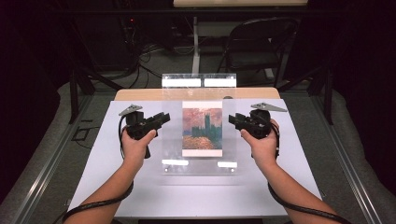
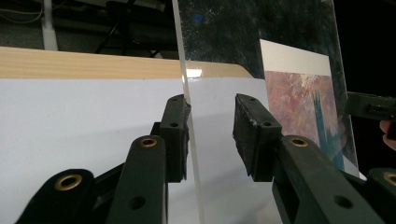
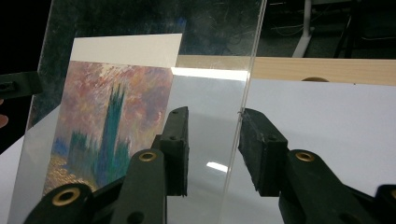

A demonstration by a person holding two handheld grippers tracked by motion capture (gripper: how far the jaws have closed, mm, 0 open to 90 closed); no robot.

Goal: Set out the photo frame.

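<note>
1. Two open grippers, my left gripper [image 1: 161,120] and right gripper [image 1: 235,119], flank the clear acrylic sheet [image 1: 199,163] at frame centre on the counter [image 1: 187,196].
2. Each sheet edge sits between parted jaws, ungripped; the painting print [image 1: 202,129] lies beneath.

No readable text, label, brand, number or sign anywhere. Print [image 1: 201,129] in the clear frame [image 1: 170,135] carried only a painted picture, no legible caption. White border [image 3: 126,50] above the painting was blank.
</note>
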